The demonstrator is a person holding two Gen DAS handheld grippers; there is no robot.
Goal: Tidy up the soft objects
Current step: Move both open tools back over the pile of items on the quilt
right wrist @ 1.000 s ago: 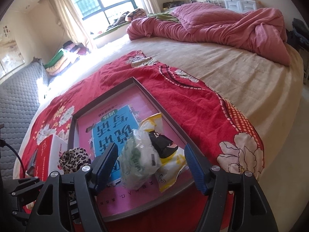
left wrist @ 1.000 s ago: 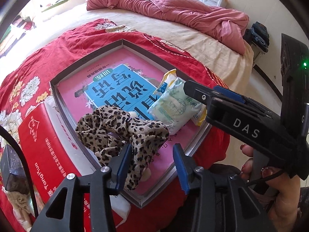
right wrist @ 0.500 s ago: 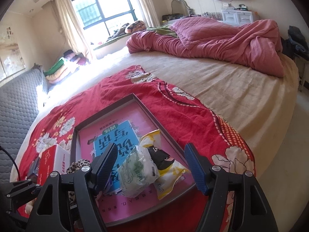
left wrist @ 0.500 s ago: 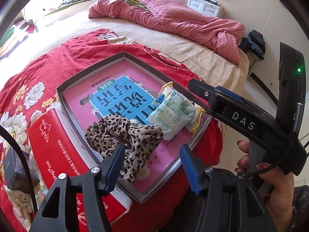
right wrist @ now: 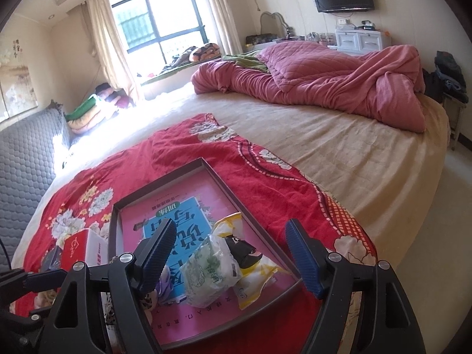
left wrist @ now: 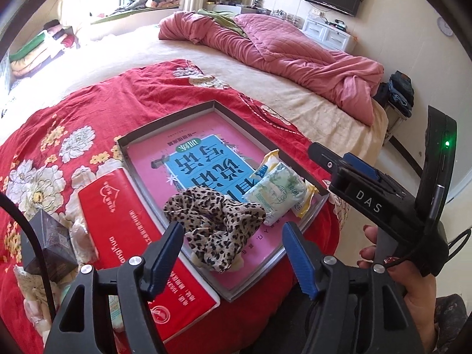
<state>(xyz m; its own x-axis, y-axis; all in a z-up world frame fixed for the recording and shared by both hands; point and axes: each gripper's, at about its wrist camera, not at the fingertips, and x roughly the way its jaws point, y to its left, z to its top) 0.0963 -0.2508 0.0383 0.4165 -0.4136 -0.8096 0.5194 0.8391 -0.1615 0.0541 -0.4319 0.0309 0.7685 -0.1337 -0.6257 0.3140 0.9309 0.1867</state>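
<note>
A shallow grey tray with a pink and blue printed bottom lies on a red floral cloth on the bed. In it lie a leopard-print fabric piece, a pale green tissue pack and a yellow packet under it. My left gripper is open and empty, held above the tray's near edge. My right gripper is open and empty, above the tissue pack and yellow packet. The right gripper's body shows at the right of the left wrist view.
A red tissue box lies left of the tray, with a dark box and some pale soft items beside it. A pink quilt is bunched at the far side of the bed. The bed edge drops off at right.
Both grippers have lifted and pulled back from the tray, so the objects look smaller and farther. The objects in the tray have not moved.
</note>
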